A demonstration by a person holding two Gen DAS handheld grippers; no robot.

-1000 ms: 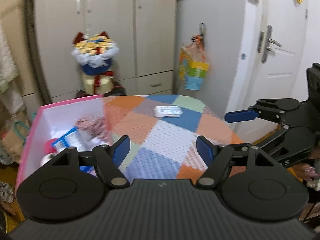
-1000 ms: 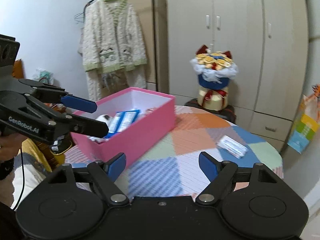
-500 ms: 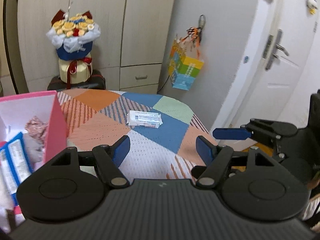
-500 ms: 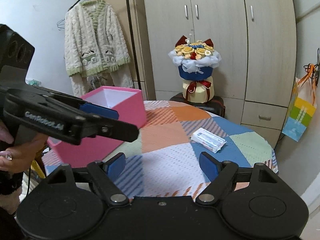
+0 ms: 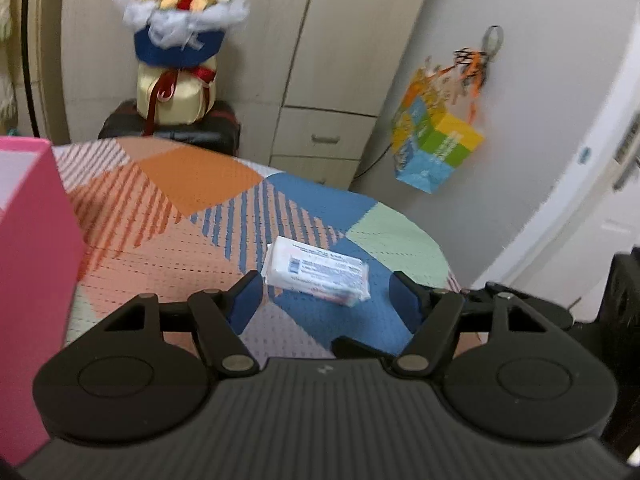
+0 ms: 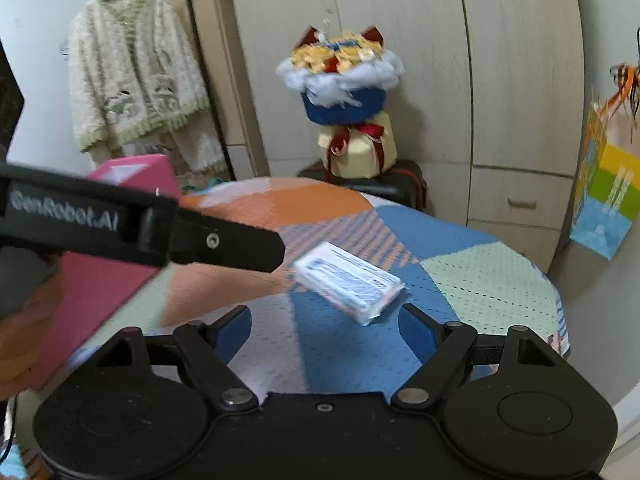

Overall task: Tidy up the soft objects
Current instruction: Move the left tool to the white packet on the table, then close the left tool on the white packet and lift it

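Observation:
A white tissue pack (image 5: 316, 274) with blue print lies on the patchwork table cloth (image 5: 192, 216). It also shows in the right wrist view (image 6: 350, 282). My left gripper (image 5: 326, 300) is open, with the pack just beyond and between its blue fingertips. My right gripper (image 6: 326, 330) is open just short of the same pack. The left gripper's arm (image 6: 140, 228) crosses the right wrist view at left. The pink box (image 5: 28, 260) stands at the table's left; its inside is hidden.
A flower bouquet (image 5: 180, 40) on a dark stool stands behind the table against the wardrobe. A colourful paper bag (image 5: 436, 144) hangs on the wall at right. A knitted cardigan (image 6: 132, 84) hangs at far left. The table's round edge (image 6: 556, 300) is close at right.
Both grippers have swung right and forward, away from the pink box and toward the tissue pack, which now lies close between their fingertips. Both stay open.

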